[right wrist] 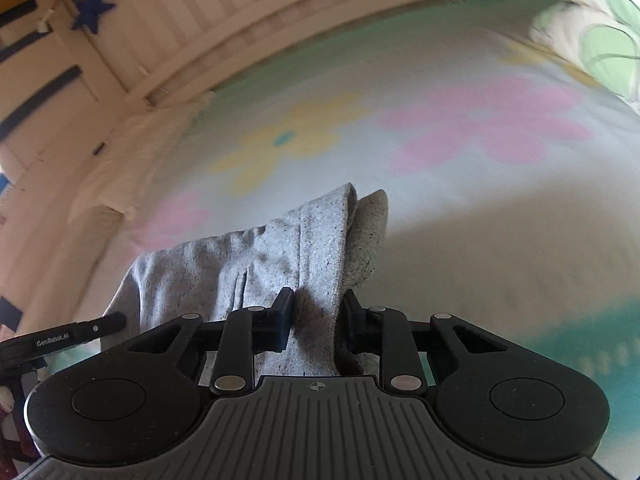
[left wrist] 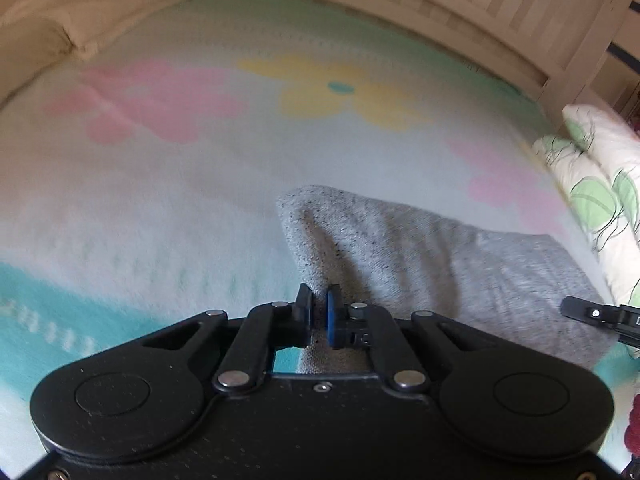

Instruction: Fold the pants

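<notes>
Your left gripper (left wrist: 319,300) has its jaws pinched almost together on a thin edge of the grey pants (left wrist: 420,248), the blue pad (left wrist: 333,312) pressed against the cloth. From that pinch the fabric rises into a ridge and runs away to the right, where the rest of the garment lies slack on the bed. At the right edge of this view, a finger of your other tool (left wrist: 584,312) reaches in over the far side of the same grey cloth.

Your right gripper (right wrist: 318,312) is closed on a thicker bunch of the pants (right wrist: 260,256); its jaws stand narrow but not fully together, with several layers of fabric wedged between them. The cloth stands up past the fingertips in two peaks, and a puckered, gathered band runs off to the left. A finger of your left tool (right wrist: 76,332) shows at the left edge of this view, just beside that hanging side.

Beneath both grips lies a pale blanket (left wrist: 160,200) with pink and yellow flowers and a teal border. A white pillow (left wrist: 600,184) with green leaf shapes sits near the pants on one side. A cream slatted bed rail (right wrist: 240,28) curves along the far edge, and a blue star (right wrist: 93,9) hangs by it.
</notes>
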